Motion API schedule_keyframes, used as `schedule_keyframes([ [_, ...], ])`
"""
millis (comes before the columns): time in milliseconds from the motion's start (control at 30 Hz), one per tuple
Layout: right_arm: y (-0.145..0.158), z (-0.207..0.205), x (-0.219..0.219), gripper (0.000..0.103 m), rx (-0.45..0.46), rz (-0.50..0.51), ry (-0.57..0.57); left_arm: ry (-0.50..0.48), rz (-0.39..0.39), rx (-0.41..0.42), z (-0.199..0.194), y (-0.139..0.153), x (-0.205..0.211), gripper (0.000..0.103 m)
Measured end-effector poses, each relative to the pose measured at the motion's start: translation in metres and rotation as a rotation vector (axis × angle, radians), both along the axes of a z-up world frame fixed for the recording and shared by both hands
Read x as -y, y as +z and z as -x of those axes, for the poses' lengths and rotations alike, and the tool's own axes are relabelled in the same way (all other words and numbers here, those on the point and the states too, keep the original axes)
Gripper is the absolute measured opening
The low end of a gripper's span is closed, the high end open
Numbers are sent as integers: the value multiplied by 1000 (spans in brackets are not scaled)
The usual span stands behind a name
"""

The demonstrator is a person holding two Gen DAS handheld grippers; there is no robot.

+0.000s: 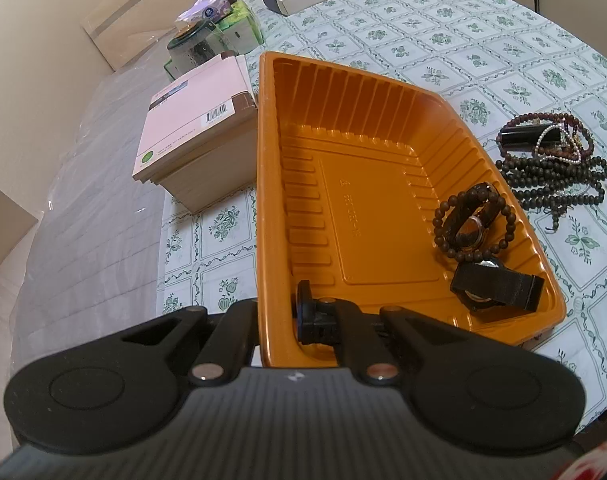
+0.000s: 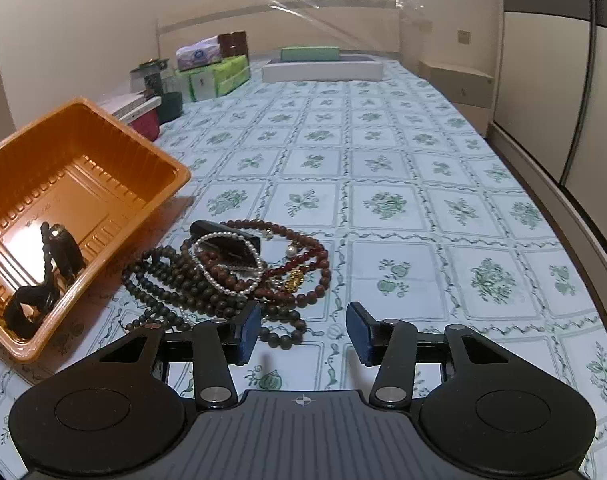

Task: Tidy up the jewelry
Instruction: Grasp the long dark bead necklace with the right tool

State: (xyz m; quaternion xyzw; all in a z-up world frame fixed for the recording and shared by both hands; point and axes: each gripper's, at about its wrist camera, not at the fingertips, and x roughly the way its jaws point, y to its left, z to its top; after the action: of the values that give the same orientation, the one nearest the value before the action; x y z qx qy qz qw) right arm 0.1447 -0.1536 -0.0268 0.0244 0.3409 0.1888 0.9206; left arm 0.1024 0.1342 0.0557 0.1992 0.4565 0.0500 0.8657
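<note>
While the left hand-held gripper (image 1: 281, 322) is clamped shut on the near rim of the orange tray (image 1: 263, 208), the right hand-held gripper (image 2: 302, 330) stands open with nothing between its pads, just short of the pile of bead necklaces (image 2: 231, 272) on the desk (image 2: 423, 200). Beside that pile, the tray holds a bead bracelet (image 1: 473, 226) and two watches (image 1: 495, 286). Embossed writing on the tray floor is too faint to read.

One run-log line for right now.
left gripper: shut on orange tray rim | right gripper: open, empty | bead pile: on tablecloth
</note>
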Motion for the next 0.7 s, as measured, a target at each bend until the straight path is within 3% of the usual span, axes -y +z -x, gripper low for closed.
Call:
schedule_keyframes([
  [200,-4,-5,-17,26,-19,14,76,1,-1,-2,0,0,-1,2],
  [333,-13,-6,-35,24,-66,53,149,1,0,-2,0,0,-1,2],
  [500,-21,-10,-48,23,-70,77,159,2,-1,-3,0,0,-1,2],
  [533,-21,-10,-50,20,-61,96,164,3,1,-3,0,0,-1,2],
  [567,-21,-8,-52,6,-54,114,175,3,2,-4,1,-1,-1,2],
  [700,-12,-5,-52,6,-44,137,184,4,3,-5,1,-2,-2,3],
])
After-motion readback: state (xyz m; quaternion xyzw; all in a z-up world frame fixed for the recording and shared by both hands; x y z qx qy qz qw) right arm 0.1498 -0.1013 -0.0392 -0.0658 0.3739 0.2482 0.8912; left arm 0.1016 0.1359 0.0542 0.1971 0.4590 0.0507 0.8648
